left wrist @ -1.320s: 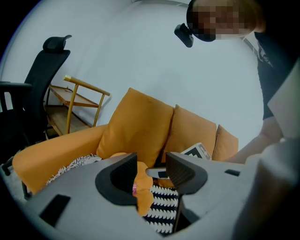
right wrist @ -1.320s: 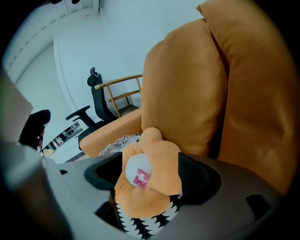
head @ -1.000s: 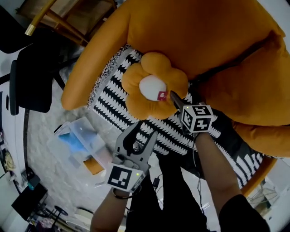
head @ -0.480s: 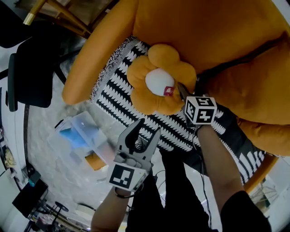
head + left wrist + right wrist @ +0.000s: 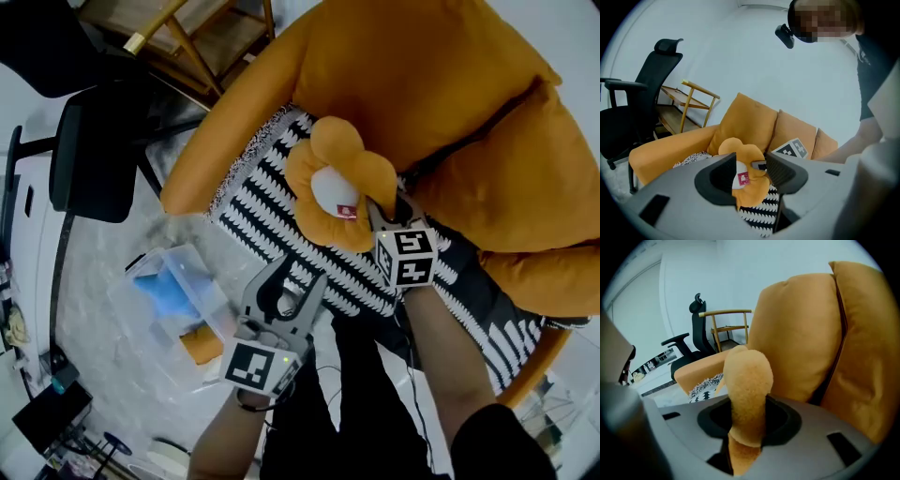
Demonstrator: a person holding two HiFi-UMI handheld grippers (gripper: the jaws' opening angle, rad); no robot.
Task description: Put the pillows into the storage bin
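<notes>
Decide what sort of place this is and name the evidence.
Probably a lounge corner in an office or lab: an orange sofa with a flower pillow, a black office chair, and a clear storage bin.

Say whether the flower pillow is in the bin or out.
Out: flower pillow is on the sofa, a petal between the right gripper's closing jaws; bin stands apart.
</notes>
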